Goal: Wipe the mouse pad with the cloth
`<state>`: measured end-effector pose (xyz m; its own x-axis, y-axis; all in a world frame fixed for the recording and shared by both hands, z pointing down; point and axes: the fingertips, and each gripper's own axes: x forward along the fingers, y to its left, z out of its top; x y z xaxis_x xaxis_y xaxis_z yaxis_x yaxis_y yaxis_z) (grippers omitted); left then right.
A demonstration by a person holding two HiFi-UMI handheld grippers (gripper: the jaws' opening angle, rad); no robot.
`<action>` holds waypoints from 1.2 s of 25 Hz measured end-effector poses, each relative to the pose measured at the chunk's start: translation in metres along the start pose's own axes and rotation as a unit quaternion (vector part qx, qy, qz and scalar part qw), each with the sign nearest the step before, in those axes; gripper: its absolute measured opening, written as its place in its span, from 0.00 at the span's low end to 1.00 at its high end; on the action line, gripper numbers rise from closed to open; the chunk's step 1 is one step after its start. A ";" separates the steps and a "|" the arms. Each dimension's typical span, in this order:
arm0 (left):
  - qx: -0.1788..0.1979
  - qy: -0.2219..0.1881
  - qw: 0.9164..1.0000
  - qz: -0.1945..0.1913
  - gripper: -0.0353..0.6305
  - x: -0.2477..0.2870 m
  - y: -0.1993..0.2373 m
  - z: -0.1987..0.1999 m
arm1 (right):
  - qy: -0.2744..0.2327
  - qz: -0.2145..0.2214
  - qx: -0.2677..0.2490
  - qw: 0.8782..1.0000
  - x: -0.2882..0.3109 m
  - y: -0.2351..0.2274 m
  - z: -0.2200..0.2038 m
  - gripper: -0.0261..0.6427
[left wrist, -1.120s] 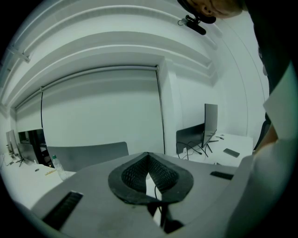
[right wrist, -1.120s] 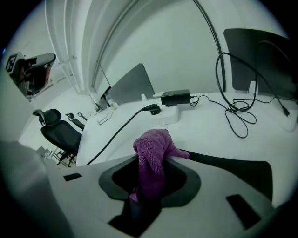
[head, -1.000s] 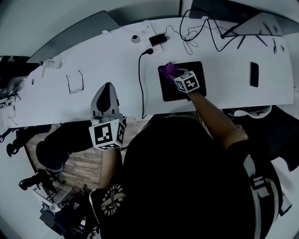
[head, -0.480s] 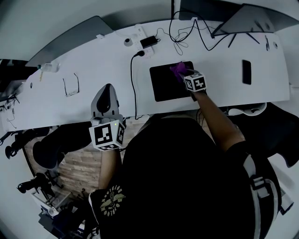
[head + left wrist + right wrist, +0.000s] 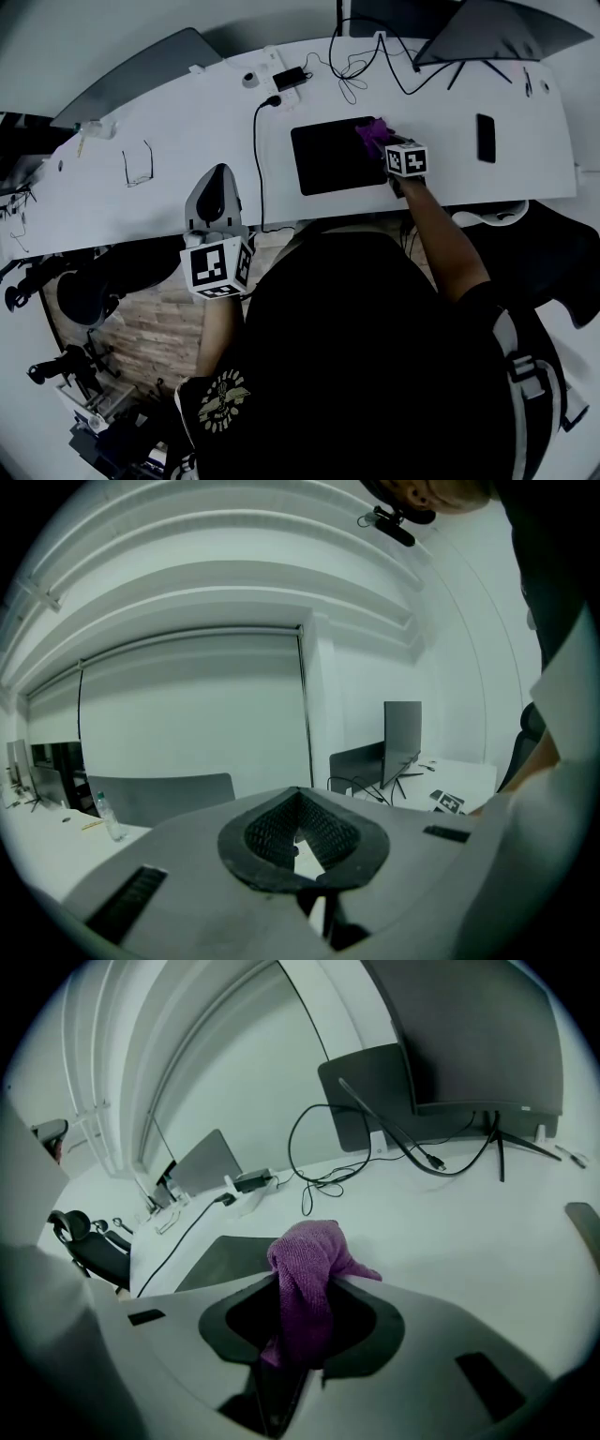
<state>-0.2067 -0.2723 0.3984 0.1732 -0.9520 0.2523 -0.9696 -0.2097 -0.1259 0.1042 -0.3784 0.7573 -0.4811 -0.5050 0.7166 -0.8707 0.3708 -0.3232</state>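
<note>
The left gripper point(image 5: 217, 187) hangs over the near edge of the desk point(image 5: 169, 122), its jaws together with nothing between them. Farther out, the right gripper point(image 5: 389, 150) has its jaws clamped on the purple cloth point(image 5: 374, 133), at the right edge of the black mouse pad point(image 5: 328, 159).

The right gripper point(image 5: 384, 143) is dragging the cloth point(image 5: 373, 132) across the pad point(image 5: 328, 157) toward 3 o'clock. It is travelling from the pad's 10 o'clock corner, along the top edge, to the 2 o'clock corner. The forearm point(image 5: 441, 230) is swinging the same way.
</note>
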 end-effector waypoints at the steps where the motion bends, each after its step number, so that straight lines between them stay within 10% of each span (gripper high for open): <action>1: -0.001 -0.001 1.000 -0.001 0.06 -0.002 -0.003 -0.001 | -0.006 0.004 0.001 1.000 -0.005 0.002 0.001 0.22; 21: -0.035 0.006 0.999 0.028 0.06 -0.050 -0.036 -0.036 | 0.035 0.207 -0.106 0.972 -0.012 0.176 -0.035 0.22; 30: -0.038 0.026 0.997 0.061 0.06 -0.073 -0.037 -0.054 | 0.091 0.231 -0.176 0.953 0.037 0.221 -0.075 0.22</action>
<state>-0.1925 -0.1829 0.4363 0.0462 -0.9563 0.2886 -0.9936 -0.0738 -0.0853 -0.0978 -0.2563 0.7589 -0.7512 -0.0935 0.6534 -0.4666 0.7755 -0.4254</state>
